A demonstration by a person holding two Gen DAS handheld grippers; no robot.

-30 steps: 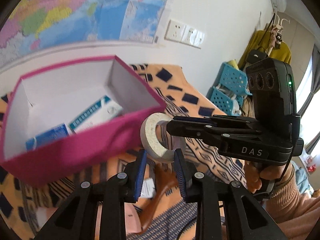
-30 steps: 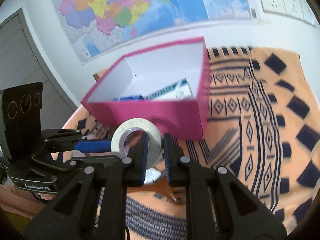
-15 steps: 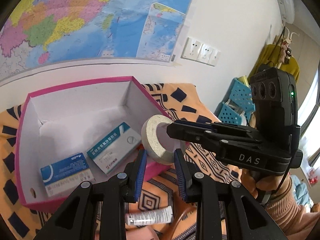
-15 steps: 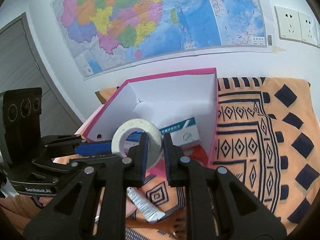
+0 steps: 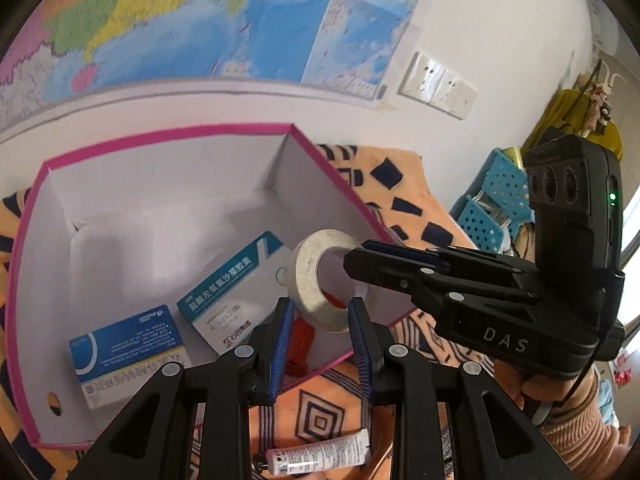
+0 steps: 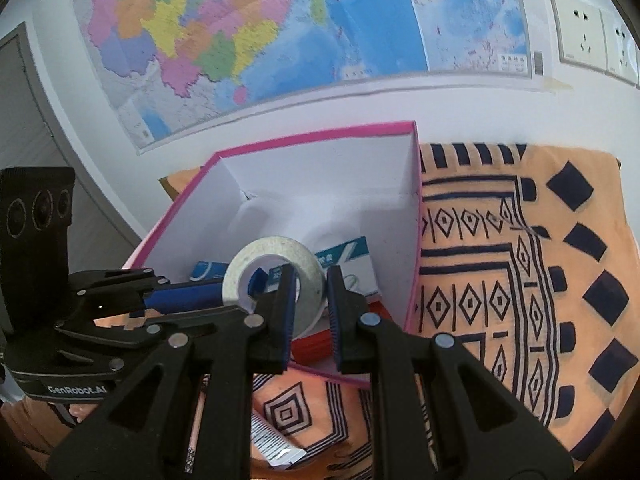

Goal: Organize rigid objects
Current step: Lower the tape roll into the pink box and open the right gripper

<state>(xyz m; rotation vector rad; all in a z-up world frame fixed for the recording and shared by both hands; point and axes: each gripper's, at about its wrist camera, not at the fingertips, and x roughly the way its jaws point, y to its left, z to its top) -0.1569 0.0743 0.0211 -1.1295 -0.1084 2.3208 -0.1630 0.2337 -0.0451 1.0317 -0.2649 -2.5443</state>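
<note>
A wall map (image 6: 280,32) hangs above the patterned orange cloth (image 6: 520,280), where a pink box (image 5: 168,136) holds two medicine cartons (image 5: 128,344). Above the box's near right corner, the left gripper (image 5: 320,336) and right gripper (image 6: 312,304) both pinch one tape roll (image 5: 316,280). A small tube (image 5: 316,450) lies on the cloth.

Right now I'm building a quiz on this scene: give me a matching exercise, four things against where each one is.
Things:
1. tape roll
2. two blue-and-white cartons
3. white tube
4. wall sockets

Places:
A. lying on the patterned cloth, outside the box
B. on the wall, right of the map
C. held between both grippers, over the pink box
D. on the floor of the pink box

Pairs: 1-C, 2-D, 3-A, 4-B
</note>
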